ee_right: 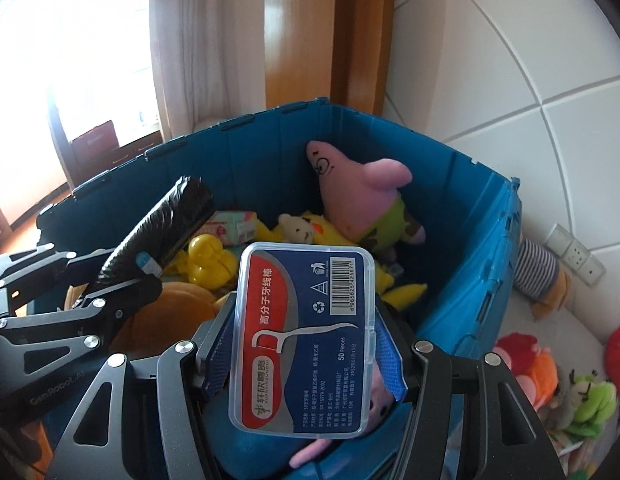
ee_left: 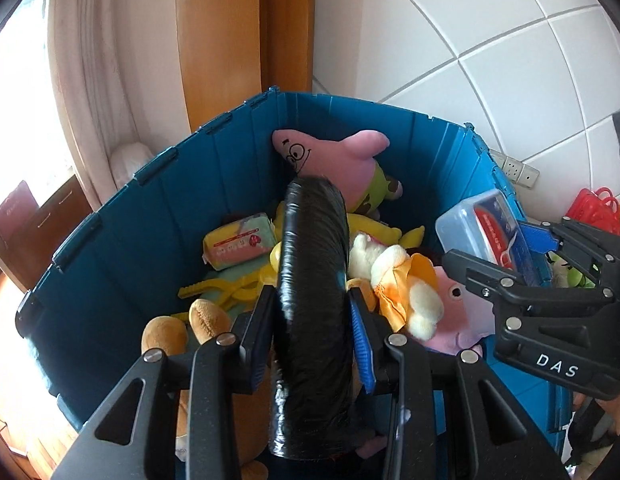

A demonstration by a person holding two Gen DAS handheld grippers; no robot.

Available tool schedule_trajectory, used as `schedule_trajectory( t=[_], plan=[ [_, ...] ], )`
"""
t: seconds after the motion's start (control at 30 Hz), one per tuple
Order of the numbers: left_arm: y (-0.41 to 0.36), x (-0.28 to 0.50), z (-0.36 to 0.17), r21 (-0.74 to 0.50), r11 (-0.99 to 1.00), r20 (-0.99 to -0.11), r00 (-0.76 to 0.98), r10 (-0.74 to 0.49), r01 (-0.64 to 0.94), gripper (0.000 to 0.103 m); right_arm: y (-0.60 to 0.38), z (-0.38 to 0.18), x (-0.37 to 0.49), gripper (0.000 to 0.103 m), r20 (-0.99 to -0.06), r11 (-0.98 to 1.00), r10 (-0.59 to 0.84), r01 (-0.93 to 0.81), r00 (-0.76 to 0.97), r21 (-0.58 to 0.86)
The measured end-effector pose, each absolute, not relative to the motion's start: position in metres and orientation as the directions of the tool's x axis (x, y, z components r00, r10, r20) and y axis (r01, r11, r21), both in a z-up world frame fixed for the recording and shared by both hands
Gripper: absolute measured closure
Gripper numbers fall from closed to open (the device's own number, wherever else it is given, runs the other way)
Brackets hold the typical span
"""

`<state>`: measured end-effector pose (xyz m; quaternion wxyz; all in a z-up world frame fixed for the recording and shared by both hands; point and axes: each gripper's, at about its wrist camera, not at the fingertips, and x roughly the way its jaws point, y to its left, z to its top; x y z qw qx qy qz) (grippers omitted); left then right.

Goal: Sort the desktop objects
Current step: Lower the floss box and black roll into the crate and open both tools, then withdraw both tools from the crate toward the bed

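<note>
My left gripper is shut on a black roll of bags, held upright over a blue plastic bin. In the right wrist view that roll slants up from the left gripper at the left. My right gripper is shut on a clear floss-pick box with a blue and red label, also above the bin. The left wrist view shows the right gripper and its box at the bin's right rim.
The bin holds a pink starfish plush, yellow toys, a tissue pack and other plush toys. Outside it on the right lie more plush toys and a red basket. A tiled wall with sockets stands behind.
</note>
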<state>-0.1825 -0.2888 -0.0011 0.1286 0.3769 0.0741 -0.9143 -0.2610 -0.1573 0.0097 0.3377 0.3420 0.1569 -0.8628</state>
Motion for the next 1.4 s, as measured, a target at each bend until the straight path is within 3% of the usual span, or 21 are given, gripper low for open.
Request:
schedule_trajectory(
  t=[0.07, 0.13, 0.27, 0.47, 0.6, 1.0, 1.3, 1.4],
  plan=[
    [-0.288, -0.182, 0.001, -0.031, -0.956, -0.702, -0.687, -0.186, 0.291, 0.064, -0.156, 0.009, -0.26, 0.039, -0.698, -0.724, -0.472, 0.688, -0.538, -0.041],
    [-0.286, -0.179, 0.003, -0.029, -0.956, -0.695, -0.694, -0.189, 0.29, 0.04, -0.155, 0.009, -0.259, 0.035, -0.698, -0.727, -0.468, 0.685, -0.542, -0.044],
    [-0.284, -0.176, 0.008, -0.033, -0.956, -0.685, -0.704, -0.19, 0.29, 0.036, -0.151, 0.011, -0.26, 0.021, -0.693, -0.745, -0.454, 0.665, -0.561, -0.051],
    [-0.285, -0.169, 0.009, -0.026, -0.951, -0.682, -0.701, -0.209, 0.308, 0.032, -0.144, 0.013, -0.256, 0.008, -0.681, -0.764, -0.436, 0.642, -0.588, -0.065],
    [-0.286, -0.161, 0.01, -0.005, -0.942, -0.669, -0.701, -0.247, 0.337, 0.012, -0.134, 0.021, -0.25, 0.0, -0.646, -0.781, -0.447, 0.622, -0.619, -0.056],
    [-0.257, -0.132, 0.018, -0.004, -0.955, -0.628, -0.744, -0.229, 0.297, 0.011, -0.078, 0.031, -0.212, 0.0, -0.605, -0.852, -0.387, 0.521, -0.696, -0.053],
    [-0.183, -0.115, 0.028, 0.002, -0.974, -0.598, -0.78, -0.182, 0.226, 0.011, 0.009, 0.023, -0.184, 0.0, -0.606, -0.895, -0.341, 0.446, -0.719, -0.025],
    [-0.152, -0.112, 0.028, 0.005, -0.978, -0.597, -0.784, -0.17, 0.208, 0.006, 0.044, 0.02, -0.177, 0.0, -0.609, -0.906, -0.325, 0.423, -0.723, -0.02]
  ],
)
